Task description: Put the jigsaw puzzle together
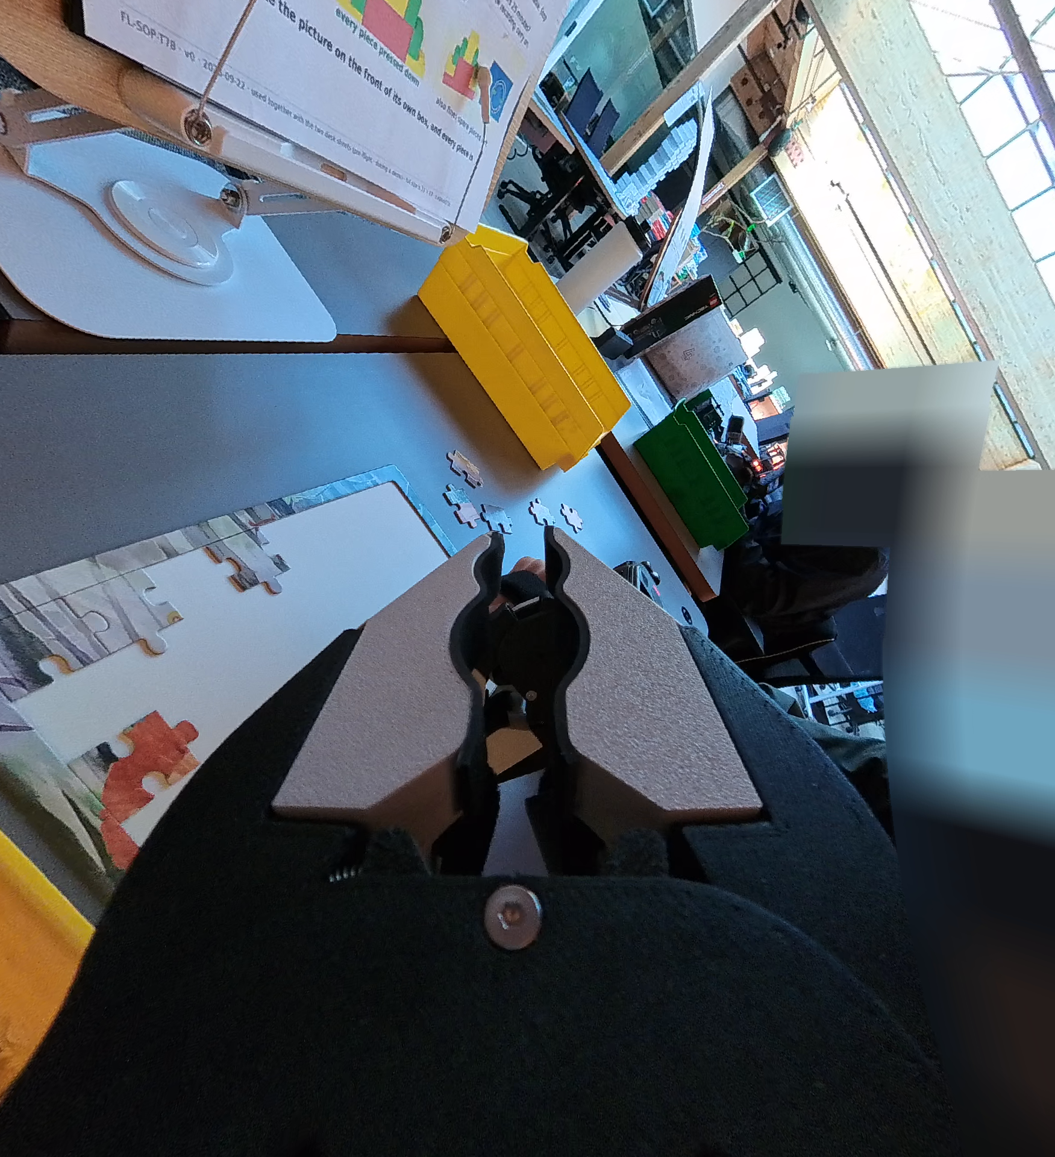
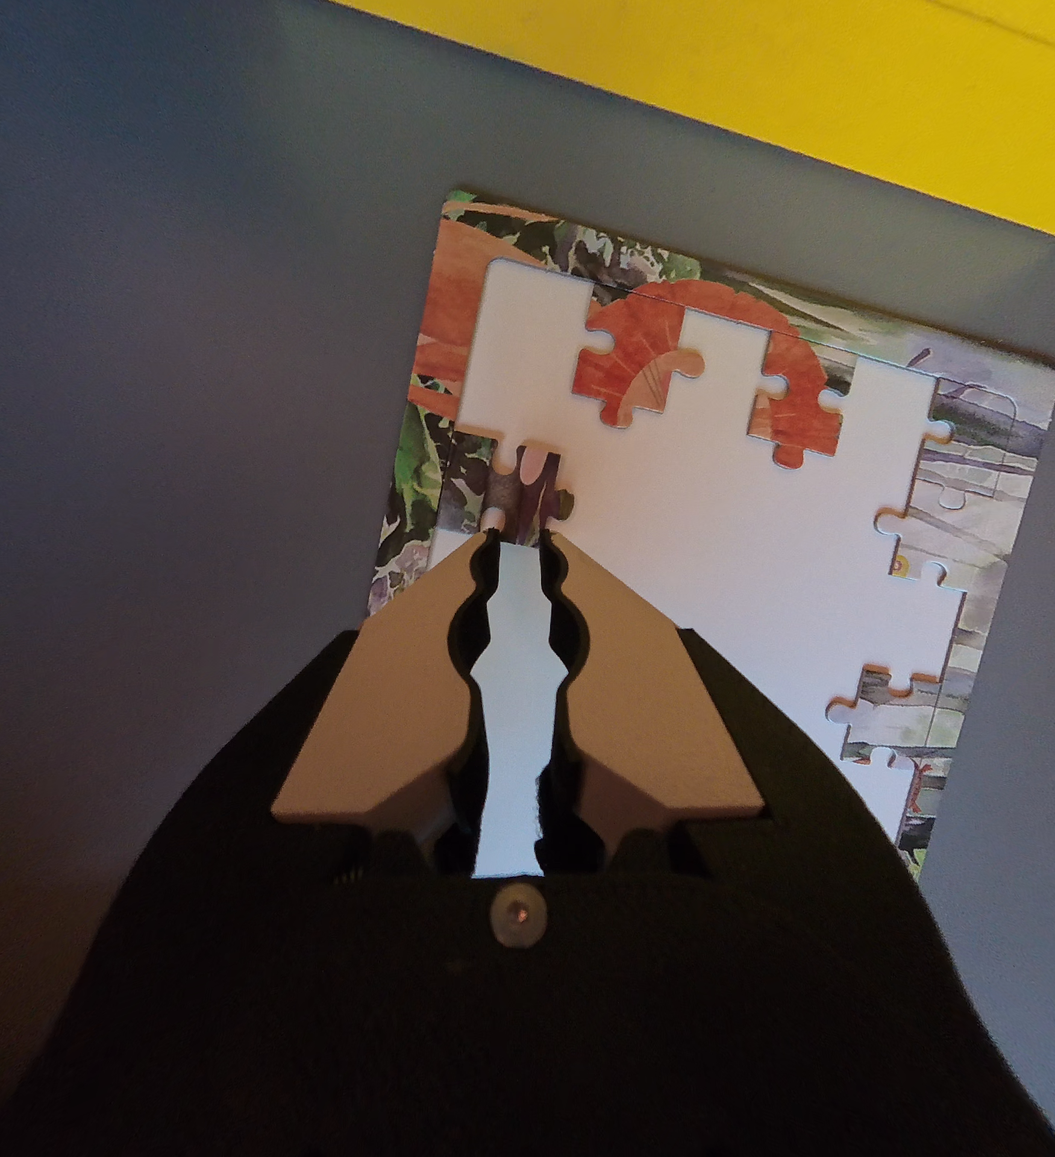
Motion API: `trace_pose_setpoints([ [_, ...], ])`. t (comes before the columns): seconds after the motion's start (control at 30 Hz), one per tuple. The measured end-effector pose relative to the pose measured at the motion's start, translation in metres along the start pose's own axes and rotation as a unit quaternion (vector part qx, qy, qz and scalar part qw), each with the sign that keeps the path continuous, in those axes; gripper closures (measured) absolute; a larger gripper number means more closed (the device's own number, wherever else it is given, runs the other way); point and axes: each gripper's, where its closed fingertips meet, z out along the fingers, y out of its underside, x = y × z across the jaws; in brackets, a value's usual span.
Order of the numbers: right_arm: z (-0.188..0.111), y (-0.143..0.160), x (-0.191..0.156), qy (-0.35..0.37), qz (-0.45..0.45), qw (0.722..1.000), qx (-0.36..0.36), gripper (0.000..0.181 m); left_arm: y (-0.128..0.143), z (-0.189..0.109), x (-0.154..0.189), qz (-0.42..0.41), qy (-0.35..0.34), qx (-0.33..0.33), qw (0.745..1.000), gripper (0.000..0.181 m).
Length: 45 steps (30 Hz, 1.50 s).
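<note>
Puzzle board [image 2: 687,563] lies flat on our grey worktop [image 2: 168,375], mostly bare white inside, pieces seated along its edges. Our right tool [image 2: 518,533] hovers low at the board's left edge, narrow gap, empty, tips right by a seated purple-green piece [image 2: 528,482]. Yellow bin wall [image 2: 762,94] sits beyond the far edge. Our left tool [image 1: 523,539] is narrowly parted, empty, raised near the board [image 1: 337,551] corner. Loose pieces [image 1: 499,510] lie just beyond, before a yellow bin [image 1: 518,350]; open worktop left.

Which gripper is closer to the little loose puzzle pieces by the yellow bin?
Left. The left gripper points at the loose pieces; the right gripper is over the puzzle tray.
</note>
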Motion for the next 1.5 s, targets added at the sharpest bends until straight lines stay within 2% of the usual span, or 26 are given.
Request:
trace_pose_setpoints([
  [0.23,-0.005,0.007,0.0,-0.004,-0.004,1.0,-0.013,0.169,0.0,0.0,0.001,0.0,0.001,-0.001,1.0,0.171],
  [0.3,-0.006,0.009,-0.005,-0.019,-0.01,1.0,-0.015,0.181,0.001,0.001,0.001,0.0,0.001,-0.002,1.0,0.171],
  [0.5,-0.008,0.015,-0.004,-0.019,-0.017,0.999,-0.025,0.181,0.001,0.001,0.001,-0.001,0.001,-0.003,1.0,0.171],
  [0.73,-0.007,0.009,0.005,-0.005,-0.015,1.0,0.007,0.164,0.001,0.001,0.001,-0.002,0.003,-0.003,1.0,0.17],
  [1.23,-0.003,0.008,0.003,-0.042,0.028,0.998,0.031,0.164,0.002,0.002,0.001,-0.003,0.005,-0.006,1.0,0.17],
  [1.4,-0.003,0.007,0.002,-0.055,0.037,0.997,0.045,0.171,0.002,0.002,0.001,-0.003,0.005,-0.007,1.0,0.17],
  [1.5,-0.005,0.008,0.005,-0.054,0.04,0.997,0.048,0.181,0.002,0.002,0.001,-0.003,0.005,-0.006,1.0,0.17],
])
